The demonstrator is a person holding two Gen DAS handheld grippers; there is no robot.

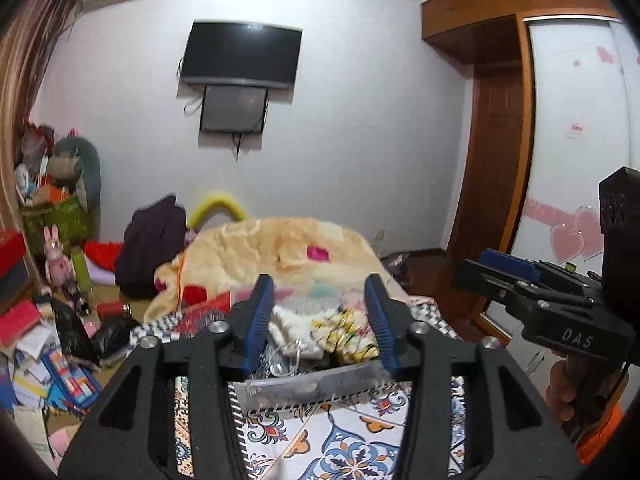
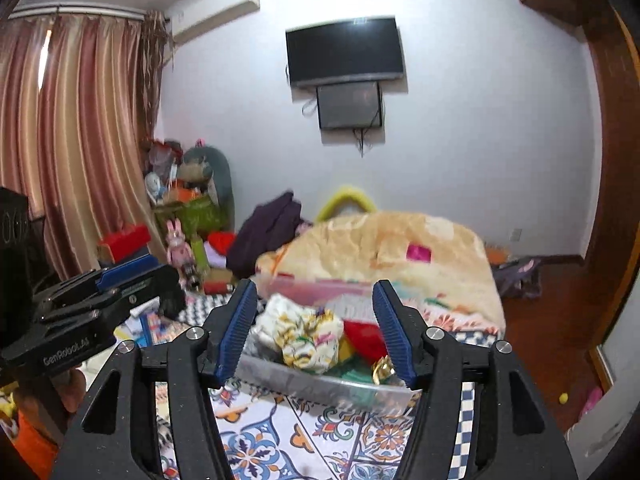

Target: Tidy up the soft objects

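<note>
A clear plastic bin stands on the patterned bedspread, filled with soft items: a white-and-yellow floral cloth, a white fluffy piece, a red item. My left gripper is open and empty, its blue pads either side of the bin, held short of it. My right gripper is open and empty, also framing the bin. Each gripper shows in the other's view: the right one and the left one.
A cream fleece blanket is heaped behind the bin. A dark purple garment, plush toys and scattered papers crowd the floor at left. A wooden wardrobe stands at right; a TV hangs on the wall.
</note>
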